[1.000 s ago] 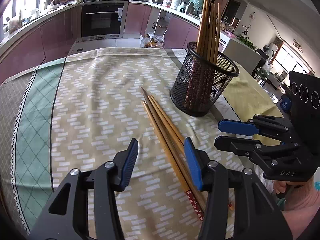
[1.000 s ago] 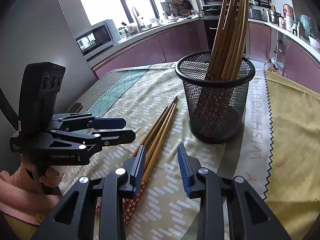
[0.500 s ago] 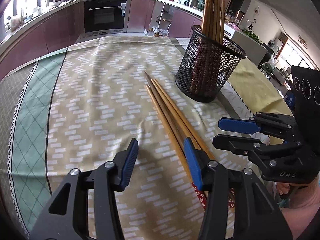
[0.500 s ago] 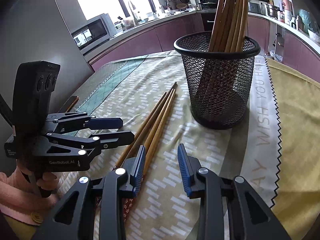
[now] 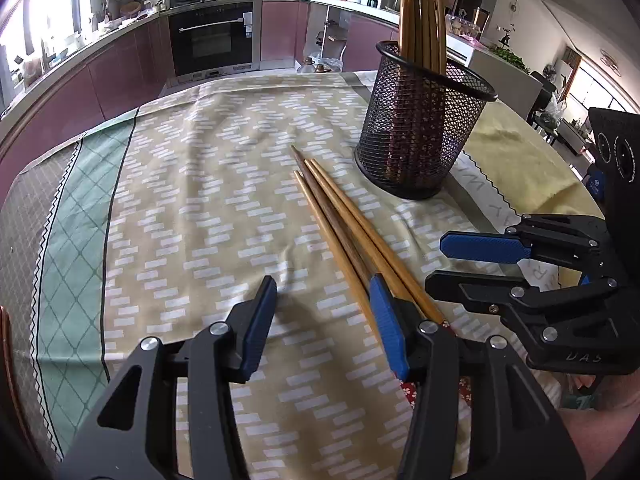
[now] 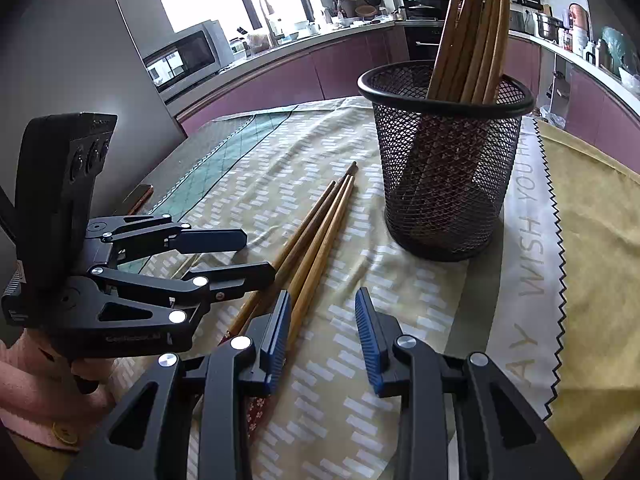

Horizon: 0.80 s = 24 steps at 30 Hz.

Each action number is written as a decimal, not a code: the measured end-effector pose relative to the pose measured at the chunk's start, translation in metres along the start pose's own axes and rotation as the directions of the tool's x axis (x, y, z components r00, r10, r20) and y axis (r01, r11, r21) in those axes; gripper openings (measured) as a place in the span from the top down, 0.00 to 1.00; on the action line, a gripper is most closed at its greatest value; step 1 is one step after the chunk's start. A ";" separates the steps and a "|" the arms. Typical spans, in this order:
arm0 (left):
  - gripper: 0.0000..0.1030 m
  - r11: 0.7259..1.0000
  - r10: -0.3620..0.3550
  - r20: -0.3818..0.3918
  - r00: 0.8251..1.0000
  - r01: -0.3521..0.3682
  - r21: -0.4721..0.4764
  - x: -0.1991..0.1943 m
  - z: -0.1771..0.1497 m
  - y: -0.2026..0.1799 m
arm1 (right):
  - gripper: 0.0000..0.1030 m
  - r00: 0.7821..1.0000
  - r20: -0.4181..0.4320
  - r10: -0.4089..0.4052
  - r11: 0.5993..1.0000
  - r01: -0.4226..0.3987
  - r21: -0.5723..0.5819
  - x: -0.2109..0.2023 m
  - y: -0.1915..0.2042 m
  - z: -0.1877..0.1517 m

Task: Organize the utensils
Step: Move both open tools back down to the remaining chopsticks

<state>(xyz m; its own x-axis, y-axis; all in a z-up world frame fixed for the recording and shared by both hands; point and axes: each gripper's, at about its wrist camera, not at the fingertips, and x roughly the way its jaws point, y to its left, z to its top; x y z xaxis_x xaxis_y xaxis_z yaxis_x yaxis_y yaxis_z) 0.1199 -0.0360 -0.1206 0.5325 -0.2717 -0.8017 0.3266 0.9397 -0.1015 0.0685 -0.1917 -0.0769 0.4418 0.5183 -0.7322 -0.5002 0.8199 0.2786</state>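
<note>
While several wooden chopsticks already stand upright in the black mesh holder (image 6: 446, 156), three loose chopsticks (image 5: 340, 224) lie side by side on the bench's patterned cloth (image 5: 192, 208), just beside the holder, with their thin tips pointing toward it. Their decorated red ends sit nearest the viewer, partly hidden under the tools.

Both tools are low over the cloth. The left gripper (image 5: 322, 326) has its blue-padded fingers spread apart and holds nothing; its right-hand finger sits over the near ends of the loose chopsticks, though whether it touches them cannot be told. The right gripper (image 6: 322, 338) is likewise spread wide and empty, its left-hand finger just beside the same bundle, with bare cloth between its fingers.

By this showing, the task looks partly done: most of the chopsticks are already in the holder, and the three on the cloth remain to be picked up and dropped in. Neither tool has a grip on them yet. No other stray utensils appear on the bench in either view.
</note>
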 end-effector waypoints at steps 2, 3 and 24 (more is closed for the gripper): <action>0.53 1.000 0.009 -0.003 1.000 -0.009 0.001 0.000 0.001 0.001 | 0.70 1.000 -0.002 -0.001 1.000 0.001 -0.003 0.002 0.000 0.000; 0.53 1.000 0.015 -0.005 1.000 -0.015 0.003 0.001 0.001 0.001 | 0.70 1.000 -0.004 -0.004 1.000 0.004 -0.005 0.002 0.001 0.000; 0.69 0.999 0.034 -0.019 0.999 -0.034 0.005 0.004 0.005 0.007 | 0.70 0.999 -0.015 -0.052 0.998 0.051 -0.041 0.014 0.009 0.006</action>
<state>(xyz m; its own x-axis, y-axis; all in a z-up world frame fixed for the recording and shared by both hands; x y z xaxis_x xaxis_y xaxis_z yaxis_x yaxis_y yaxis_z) 0.1284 -0.0318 -0.1218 0.5285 -0.2360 -0.8155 0.3124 0.9472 -0.0716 0.0747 -0.1755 -0.0806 0.4557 0.4713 -0.7551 -0.5073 0.8346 0.2147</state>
